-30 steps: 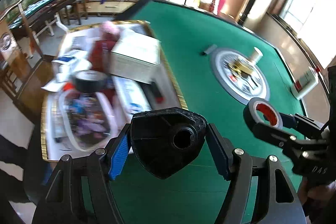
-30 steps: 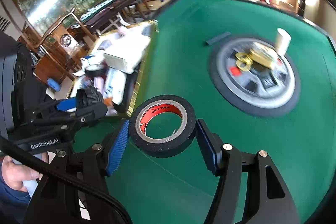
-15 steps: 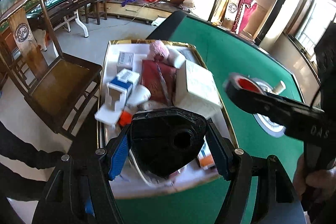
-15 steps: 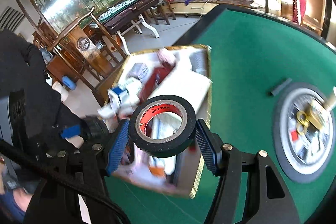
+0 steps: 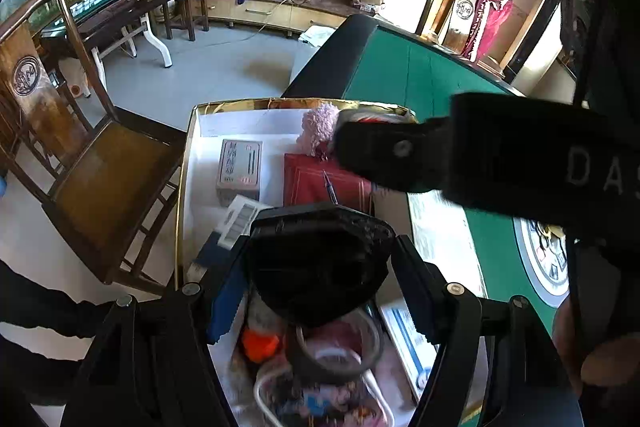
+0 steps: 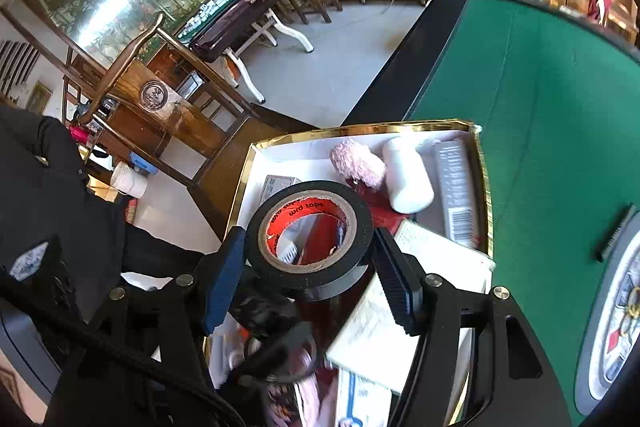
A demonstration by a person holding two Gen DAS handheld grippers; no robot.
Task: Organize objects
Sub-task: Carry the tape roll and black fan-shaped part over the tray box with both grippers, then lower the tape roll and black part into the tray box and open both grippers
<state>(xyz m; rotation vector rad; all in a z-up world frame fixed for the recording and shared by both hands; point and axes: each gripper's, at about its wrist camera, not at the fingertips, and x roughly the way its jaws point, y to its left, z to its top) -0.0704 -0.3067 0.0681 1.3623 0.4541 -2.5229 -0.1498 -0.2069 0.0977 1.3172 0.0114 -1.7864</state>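
My left gripper point(image 5: 318, 291) is shut on a black angular plastic piece point(image 5: 320, 251), held over the near half of a gold-rimmed tray point(image 5: 188, 163). My right gripper point(image 6: 310, 279) is shut on a roll of black tape point(image 6: 362, 227) with a red core, hanging above the same tray point(image 6: 484, 187). In the left wrist view the right gripper's black finger point(image 5: 384, 151) crosses from the right, above the tray's far end. In the tray lie a pink fluffy ball point(image 6: 356, 163), a white bottle point(image 6: 408, 179), a grey box point(image 5: 240, 167) and a red book point(image 5: 320, 183).
The tray sits at the left edge of a green felt table point(image 6: 540, 87) with a round grey centre plate point(image 6: 612, 327). A wooden chair point(image 5: 100, 187) stands beside the tray. A small dark bar point(image 6: 616, 231) lies on the felt. A person's hand point(image 5: 600, 363) grips the right tool.
Both grippers have swung left from over the green felt to above the tray, carrying the black piece and the tape roll. Neither grip has changed.
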